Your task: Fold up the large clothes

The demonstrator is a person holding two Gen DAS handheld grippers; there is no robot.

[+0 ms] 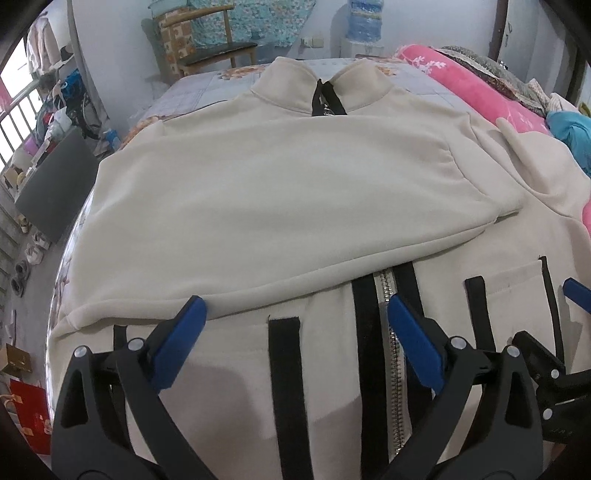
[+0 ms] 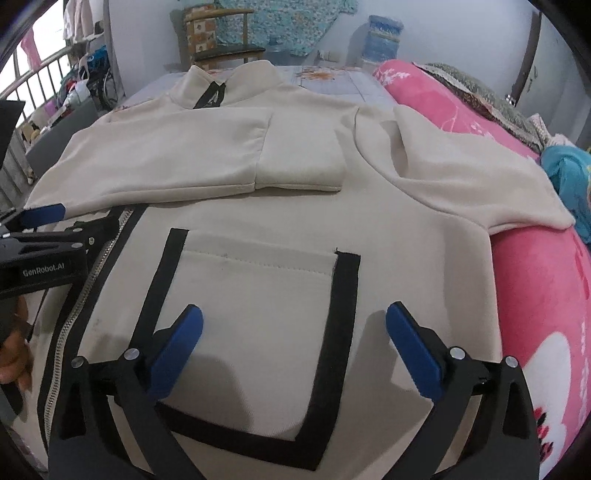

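A cream zip jacket [image 1: 295, 192] with black trim lies front-up on the bed, collar at the far end. One sleeve [image 1: 258, 221] is folded across the chest; its cuff [image 2: 299, 162] shows in the right wrist view. The other sleeve [image 2: 461, 173] spreads right, onto the pink blanket. My left gripper [image 1: 295, 314] stands open above the lower front, near the silver zipper [image 1: 388, 332], with nothing between its fingers. My right gripper [image 2: 295, 325] stands open over the black-edged pocket [image 2: 258, 288], holding nothing. The left gripper [image 2: 40, 236] also shows at the left edge of the right wrist view.
A pink blanket [image 2: 546, 295] lies along the bed's right side with a teal cloth [image 2: 569, 170] beyond it. A wooden chair [image 1: 218, 40] and a water jug [image 1: 364, 22] stand past the bed's far end. Boxes, shoes and a grey board [image 1: 55, 184] sit on the floor at left.
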